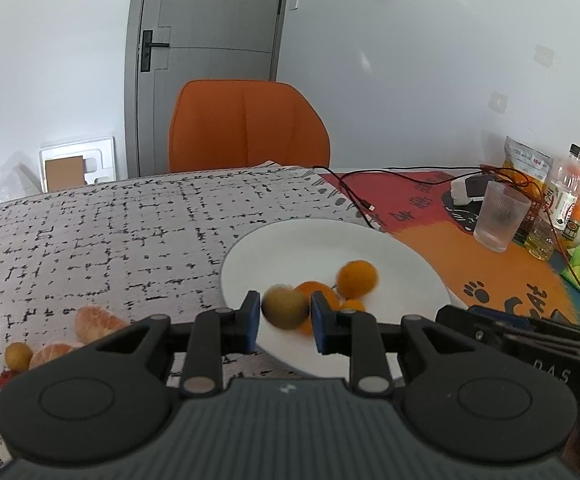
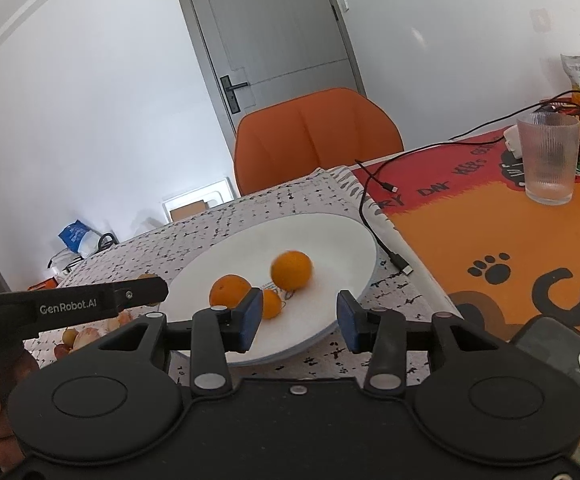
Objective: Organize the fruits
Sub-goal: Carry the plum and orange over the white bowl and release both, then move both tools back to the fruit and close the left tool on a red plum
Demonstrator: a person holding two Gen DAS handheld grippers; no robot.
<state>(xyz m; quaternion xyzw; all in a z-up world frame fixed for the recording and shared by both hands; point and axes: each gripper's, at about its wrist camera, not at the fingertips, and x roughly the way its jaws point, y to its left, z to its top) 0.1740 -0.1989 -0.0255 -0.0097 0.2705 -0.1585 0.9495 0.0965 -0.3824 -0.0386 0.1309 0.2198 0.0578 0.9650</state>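
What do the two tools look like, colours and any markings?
Both are matte black plastic with blue pads at the fingertips. Each body has two round black discs, silver pivot pins and a ribbed grey centre panel. The left tool carries white "GenRobot.AI" lettering on its side; the right tool shows pale letters, only partly legible. No sleeves show.

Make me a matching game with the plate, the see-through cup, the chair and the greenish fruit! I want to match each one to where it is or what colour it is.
Things:
1. plate
2. cup
3. chair
4. greenish fruit

Clues:
A. orange, behind the table
B. between the fingers of the left gripper
C. white, with oranges on it
D. standing on the orange cat mat

Pairs: 1-C, 2-D, 3-A, 4-B
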